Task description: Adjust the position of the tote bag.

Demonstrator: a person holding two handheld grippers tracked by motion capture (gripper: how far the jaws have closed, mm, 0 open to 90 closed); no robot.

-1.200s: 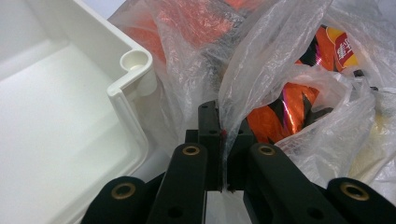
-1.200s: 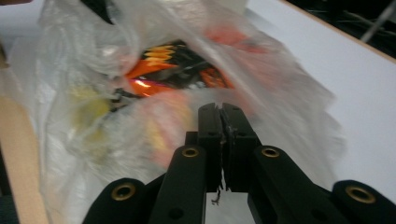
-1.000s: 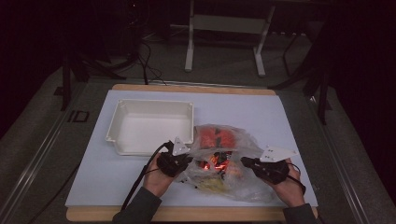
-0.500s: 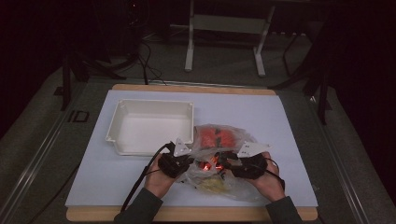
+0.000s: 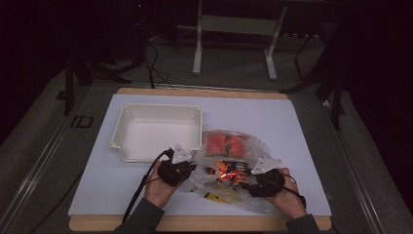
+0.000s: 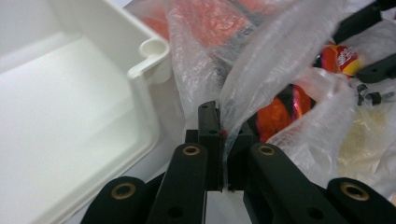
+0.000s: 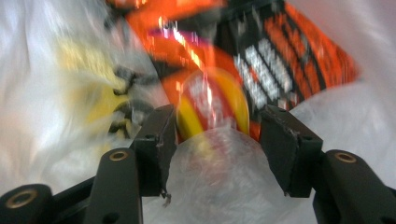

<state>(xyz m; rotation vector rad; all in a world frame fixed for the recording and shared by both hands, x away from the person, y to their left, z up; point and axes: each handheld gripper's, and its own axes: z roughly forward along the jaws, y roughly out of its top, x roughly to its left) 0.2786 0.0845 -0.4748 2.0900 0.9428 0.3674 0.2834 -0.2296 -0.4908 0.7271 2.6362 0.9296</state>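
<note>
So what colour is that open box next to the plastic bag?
White, plain all over. The box shows best in the left gripper view, beside the bag.

a white tray (image 5: pixel 160 131) sits on a pale mat (image 5: pixel 292 122) over a wooden board (image 5: pixel 204 91).

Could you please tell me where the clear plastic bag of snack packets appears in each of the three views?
High view: plastic bag, lower centre, right of the white tray.
Left gripper view: upper right, a fold pinched between the jaws.
Right gripper view: across the frame.
Shared landmark: the orange packet inside.
</note>
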